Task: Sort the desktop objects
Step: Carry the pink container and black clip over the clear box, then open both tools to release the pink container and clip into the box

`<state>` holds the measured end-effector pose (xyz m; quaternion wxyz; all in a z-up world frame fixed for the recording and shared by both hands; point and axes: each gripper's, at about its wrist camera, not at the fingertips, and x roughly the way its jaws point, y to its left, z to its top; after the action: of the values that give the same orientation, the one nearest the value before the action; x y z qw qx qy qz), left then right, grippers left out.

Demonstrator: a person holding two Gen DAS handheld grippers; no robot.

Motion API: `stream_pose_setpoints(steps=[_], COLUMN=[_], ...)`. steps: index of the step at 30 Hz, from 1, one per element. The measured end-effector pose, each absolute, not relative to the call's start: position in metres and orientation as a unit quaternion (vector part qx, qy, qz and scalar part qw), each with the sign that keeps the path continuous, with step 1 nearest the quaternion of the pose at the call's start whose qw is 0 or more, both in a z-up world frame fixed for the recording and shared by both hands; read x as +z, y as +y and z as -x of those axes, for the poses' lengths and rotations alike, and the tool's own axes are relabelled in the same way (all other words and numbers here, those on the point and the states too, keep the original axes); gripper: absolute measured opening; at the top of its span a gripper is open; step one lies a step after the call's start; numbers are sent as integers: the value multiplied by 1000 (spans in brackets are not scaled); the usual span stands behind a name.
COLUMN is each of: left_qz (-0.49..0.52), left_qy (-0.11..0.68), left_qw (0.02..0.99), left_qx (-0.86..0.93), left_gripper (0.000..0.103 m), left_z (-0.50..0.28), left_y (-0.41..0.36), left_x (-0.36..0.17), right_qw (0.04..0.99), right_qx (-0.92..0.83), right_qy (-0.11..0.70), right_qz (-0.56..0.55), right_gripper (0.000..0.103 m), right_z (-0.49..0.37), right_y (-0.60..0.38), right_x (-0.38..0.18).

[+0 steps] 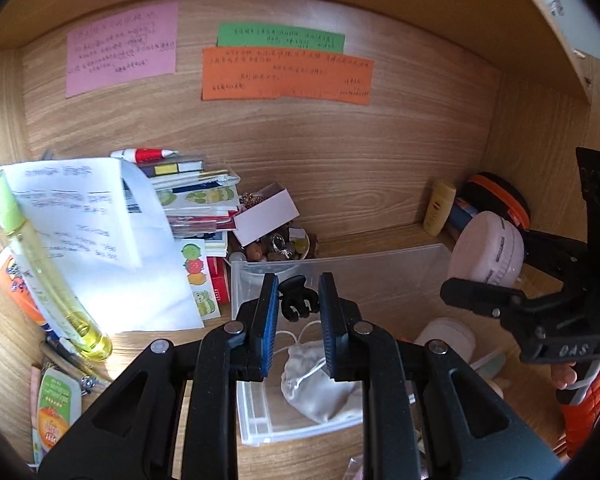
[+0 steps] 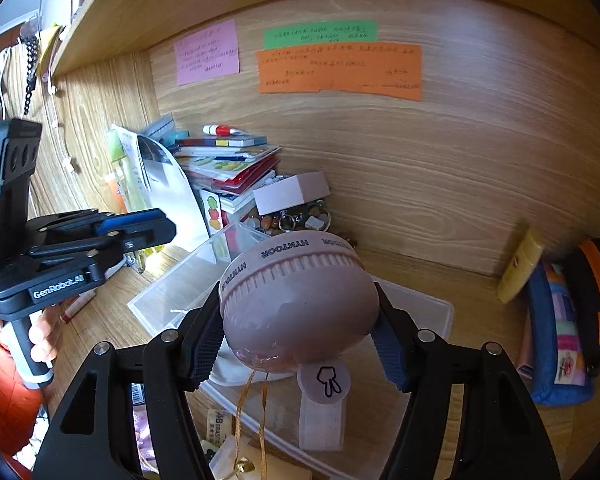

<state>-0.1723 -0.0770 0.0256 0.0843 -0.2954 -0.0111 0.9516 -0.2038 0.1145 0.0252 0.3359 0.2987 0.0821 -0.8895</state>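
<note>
We pinch a black hair clip (image 1: 296,298) in the left gripper (image 1: 299,300), a pink fan (image 2: 296,304) in the right gripper (image 2: 300,340); lowering both slowly into the clear bin (image 1: 400,272) seems wisest.

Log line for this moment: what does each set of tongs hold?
left tongs: shut on black hair claw | right tongs: shut on pink round case | both above clear bin

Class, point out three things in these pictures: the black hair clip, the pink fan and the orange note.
black hair clip (image 1: 296,300), left wrist view, its body.
pink fan (image 2: 300,312), right wrist view, rounded back.
orange note (image 1: 286,76), left wrist view, centre.
</note>
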Motion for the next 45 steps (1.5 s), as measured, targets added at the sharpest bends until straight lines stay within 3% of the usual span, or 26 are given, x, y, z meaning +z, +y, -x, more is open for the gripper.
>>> stream_pose_setpoints(steps=[20,33,40,45], left_qz=[378,377,377,375], left_qy=[-12,35,47,48], left_qw=[75,61,62,67], left_qx=[923,923,923,923], left_gripper=[19,19,28,29], left_z=[217,215,212,208], left_y=[-69,-50,-46,-44], left_x=[-38,-48,-48,-46], right_qw=[316,308,315,316], right_qx=[-864,-860,-853,-847], right_qy=[59,107,115,137], right_qz=[-388,-393,-399,-406], right_gripper=[63,63,63,63], right_z=[247,236,236,232], right_y=[113,100,99,94], right_x=[-34,-45,-46,-49])
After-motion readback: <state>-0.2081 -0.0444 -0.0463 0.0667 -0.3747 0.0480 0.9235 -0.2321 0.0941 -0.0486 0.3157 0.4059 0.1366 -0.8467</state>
